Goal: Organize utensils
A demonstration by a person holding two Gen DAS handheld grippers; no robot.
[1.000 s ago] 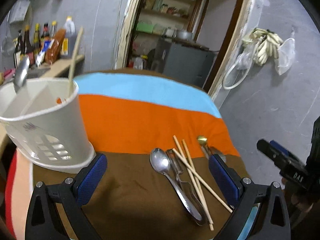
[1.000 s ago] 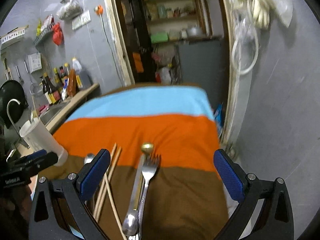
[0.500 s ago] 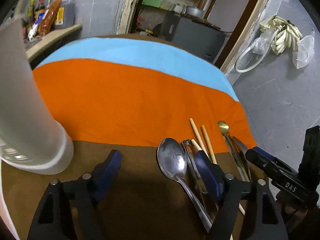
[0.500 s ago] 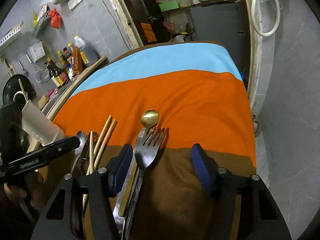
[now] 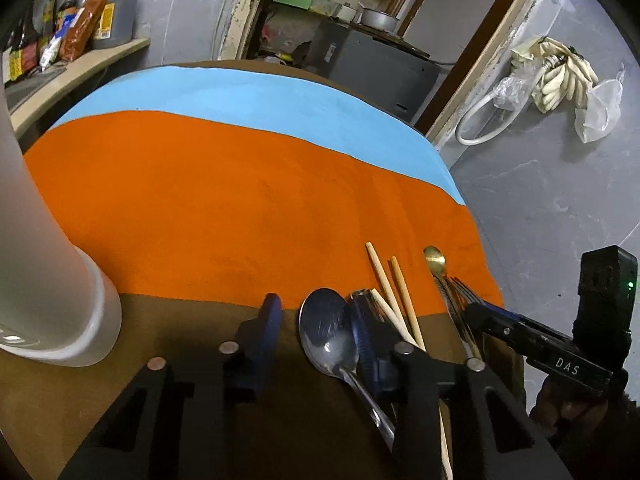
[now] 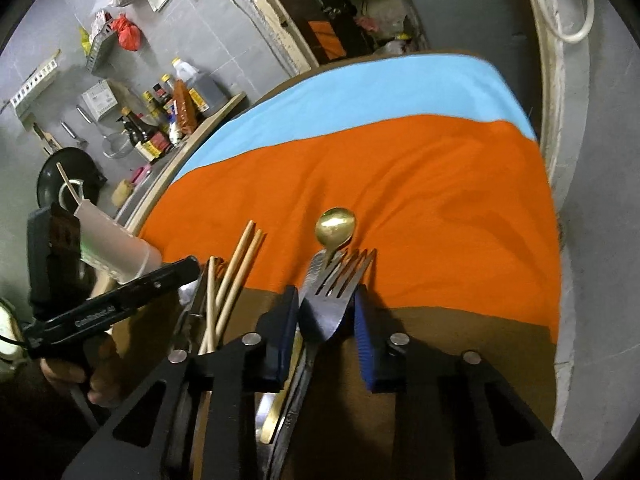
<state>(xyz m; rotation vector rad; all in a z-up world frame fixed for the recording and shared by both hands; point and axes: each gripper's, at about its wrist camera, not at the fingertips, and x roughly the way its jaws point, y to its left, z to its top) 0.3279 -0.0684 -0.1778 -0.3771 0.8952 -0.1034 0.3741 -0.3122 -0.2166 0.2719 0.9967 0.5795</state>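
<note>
Utensils lie in a row on the brown stripe of the striped cloth (image 5: 224, 200). My left gripper (image 5: 316, 340) is low over a large steel spoon (image 5: 326, 332), its jaws partly closed around the spoon's bowl with a gap left. Chopsticks (image 5: 394, 296) lie just right of it. My right gripper (image 6: 326, 324) has its jaws narrowed around a steel fork (image 6: 332, 296); contact is unclear. A gold spoon (image 6: 335, 222) and a knife lie under the fork. The white utensil holder (image 5: 44, 264) stands at the left.
Sauce bottles (image 6: 168, 108) stand on a counter beyond the table's left side. A grey cabinet (image 5: 376, 64) stands behind the table. The table's right edge drops to a grey floor (image 5: 540, 184). The right gripper also shows in the left wrist view (image 5: 520, 340).
Both grippers have moved down and forward onto the utensils and narrowed their jaws, the left around the large spoon, the right around the fork.
</note>
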